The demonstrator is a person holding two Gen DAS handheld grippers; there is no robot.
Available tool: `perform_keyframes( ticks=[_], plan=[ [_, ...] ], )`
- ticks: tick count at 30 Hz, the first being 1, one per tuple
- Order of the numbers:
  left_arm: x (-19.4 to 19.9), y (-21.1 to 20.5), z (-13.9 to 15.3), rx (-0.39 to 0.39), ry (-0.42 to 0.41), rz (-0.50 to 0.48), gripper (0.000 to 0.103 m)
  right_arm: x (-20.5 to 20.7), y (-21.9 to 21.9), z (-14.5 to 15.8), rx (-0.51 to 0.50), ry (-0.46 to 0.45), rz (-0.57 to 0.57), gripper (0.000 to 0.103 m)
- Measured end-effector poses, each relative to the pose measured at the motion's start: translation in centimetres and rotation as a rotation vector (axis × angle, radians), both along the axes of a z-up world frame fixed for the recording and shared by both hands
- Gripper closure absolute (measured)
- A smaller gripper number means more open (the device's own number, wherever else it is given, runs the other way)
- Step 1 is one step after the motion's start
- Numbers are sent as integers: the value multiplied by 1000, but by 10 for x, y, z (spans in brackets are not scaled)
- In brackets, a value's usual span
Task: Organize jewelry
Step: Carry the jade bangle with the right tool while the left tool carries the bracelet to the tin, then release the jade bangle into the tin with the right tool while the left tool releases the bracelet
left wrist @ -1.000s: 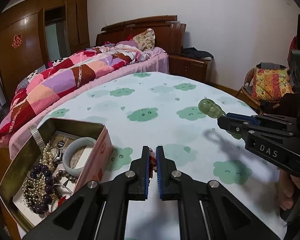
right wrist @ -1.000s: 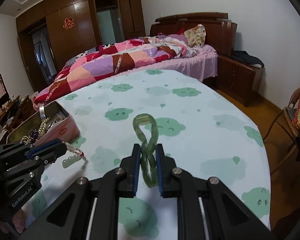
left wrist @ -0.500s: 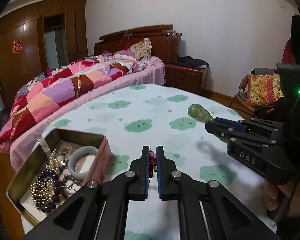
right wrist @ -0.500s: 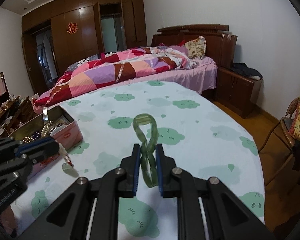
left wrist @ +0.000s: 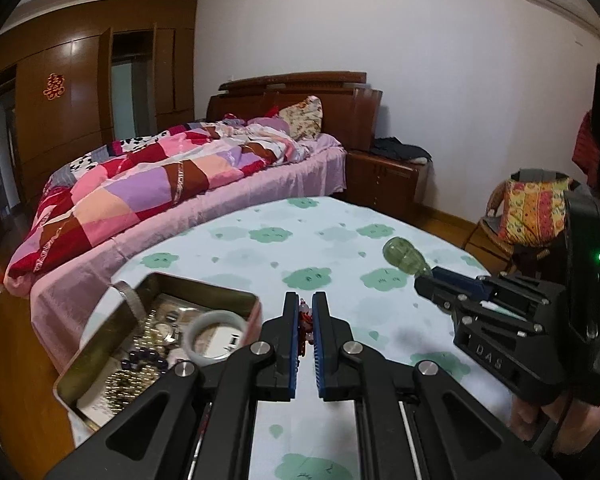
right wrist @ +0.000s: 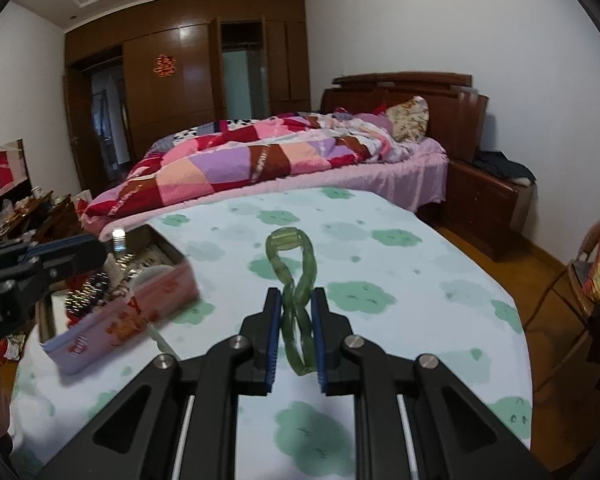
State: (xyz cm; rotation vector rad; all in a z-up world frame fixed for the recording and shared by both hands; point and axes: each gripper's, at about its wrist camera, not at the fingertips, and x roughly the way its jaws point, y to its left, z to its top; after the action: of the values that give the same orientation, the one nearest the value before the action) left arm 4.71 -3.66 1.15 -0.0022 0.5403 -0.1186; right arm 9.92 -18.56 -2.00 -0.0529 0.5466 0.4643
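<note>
Left gripper [left wrist: 307, 322]: jaws drawn close, clamped on a small red beaded trinket [left wrist: 305, 320] pinched between the blue pads; held above the bench, just beside the tin's right wall.
Right gripper [right wrist: 296, 312]: jaws narrow, clamped on a green link bracelet [right wrist: 294, 276]; its looped end sticks out past the fingertips, clear of the bench.
Bench [left wrist: 340, 240]: covered by a pale cloth printed with green clouds; carries the tin near its left edge.
Jewelry tin [left wrist: 224, 292]: open, metal inside, pink outside [right wrist: 140, 312]; sits on the bench's left side.
Tin contents: pale jade bangle [left wrist: 216, 338], dark purple beads [left wrist: 144, 360], small pearl-like beads [left wrist: 132, 378]; a metal watch band [left wrist: 130, 300] leans over the far left rim.
Loose piece: a pale green pendant [right wrist: 160, 340] hangs blurred in front of the tin; whether it belongs to the red trinket, I cannot tell.
Bed [left wrist: 160, 184]: beyond the bench's far edge, under a patchwork quilt.
</note>
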Motion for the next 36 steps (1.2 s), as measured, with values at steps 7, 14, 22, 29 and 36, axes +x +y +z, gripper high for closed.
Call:
perform_keyframes(
  ticks=[7,14,22,29,36],
  plan=[
    [-7,30,16,-23,-35,61,98,-6,31,20,10,-25,79,85],
    [-14,67,28,-52,-67,136,98,-6,65,29,17,-19,158,85],
    [-9,95,23,-60,-48,190,98,-7,116,28,5,11,267,85],
    [6,109,-6,-72,23,217,98,0,152,1,-26,98,336,85],
    [15,122,-38,-64,110,265,97,4,165,-26,-83,174,359,82]
  ],
)
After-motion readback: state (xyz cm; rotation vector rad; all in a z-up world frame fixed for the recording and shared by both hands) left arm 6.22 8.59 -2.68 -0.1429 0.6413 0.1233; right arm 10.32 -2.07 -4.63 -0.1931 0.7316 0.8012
